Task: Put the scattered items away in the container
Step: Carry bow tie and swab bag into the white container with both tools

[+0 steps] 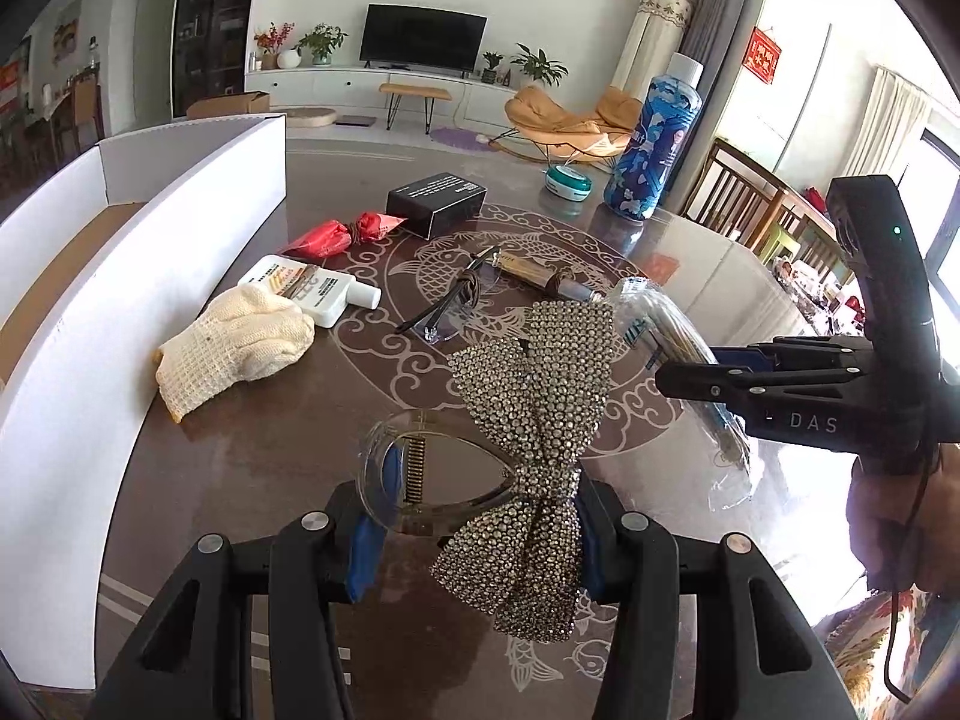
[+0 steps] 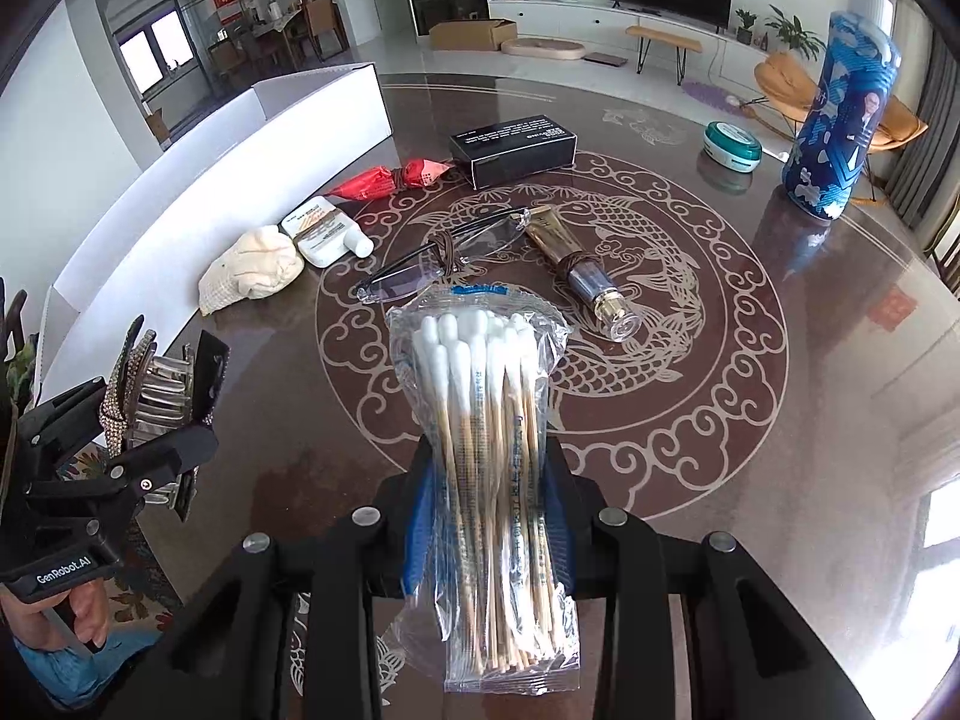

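"GenRobot.AI" marked the left gripper, clamped on a rhinestone bow hair clip above the table. The right gripper, lettered "DAS", pinched a clear cotton swab pack, its print unreadable, beside the white box.

Home living room: television, rocking chair.

I read "DAS" in pale letters on the black right gripper, seen from the left wrist cam. From the right wrist cam, "GenRobot.AI" in white on the black left gripper. Print on the black rectangular box, white flat bottle & cotton-swab sticks: too small to read.
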Motion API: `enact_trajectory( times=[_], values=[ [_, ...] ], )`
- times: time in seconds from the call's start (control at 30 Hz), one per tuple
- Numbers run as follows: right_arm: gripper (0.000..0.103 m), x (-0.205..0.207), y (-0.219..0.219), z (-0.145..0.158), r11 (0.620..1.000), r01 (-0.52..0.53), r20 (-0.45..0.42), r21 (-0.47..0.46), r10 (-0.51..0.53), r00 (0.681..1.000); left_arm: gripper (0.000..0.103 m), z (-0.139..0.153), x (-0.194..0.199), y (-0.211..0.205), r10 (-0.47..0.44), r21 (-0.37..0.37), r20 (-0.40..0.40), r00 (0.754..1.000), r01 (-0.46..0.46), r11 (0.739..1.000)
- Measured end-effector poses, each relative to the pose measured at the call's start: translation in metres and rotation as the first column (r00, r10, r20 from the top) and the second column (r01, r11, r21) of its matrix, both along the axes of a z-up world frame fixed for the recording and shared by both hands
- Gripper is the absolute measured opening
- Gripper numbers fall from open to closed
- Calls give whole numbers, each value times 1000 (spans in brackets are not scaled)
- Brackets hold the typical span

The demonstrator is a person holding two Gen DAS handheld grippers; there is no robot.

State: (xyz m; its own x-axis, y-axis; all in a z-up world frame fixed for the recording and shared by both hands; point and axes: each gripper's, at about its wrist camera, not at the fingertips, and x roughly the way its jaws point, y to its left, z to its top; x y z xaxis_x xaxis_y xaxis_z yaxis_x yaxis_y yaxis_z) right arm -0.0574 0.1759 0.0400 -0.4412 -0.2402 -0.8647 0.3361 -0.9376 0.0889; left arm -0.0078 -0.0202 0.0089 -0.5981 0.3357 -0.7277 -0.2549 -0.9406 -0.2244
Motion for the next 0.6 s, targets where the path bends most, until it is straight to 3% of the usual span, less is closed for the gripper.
enact_trajectory(
  times=[0.17, 0.3, 0.47, 0.6],
  values=[
    [33, -6, -11, 16, 1000, -10, -20, -2, 10, 1000, 51, 25, -3, -25, 16, 47, -17, 1000, -15, 999],
    [33, -20, -31, 40, 1000, -28, -57, -8, 28, 998, 51, 53, -10, -68, 54, 98, -38, 998, -50, 994],
    [33, -44, -81, 81, 995, -87, -121, -43, 81, 989, 51, 82, -23, -149, 182, 63, -75, 980, -177, 982],
    [33, -61, -149, 114, 979, -174, -168, -109, 155, 974, 51, 85, -33, -227, 322, 37, -57, 945, -320, 947]
  ],
)
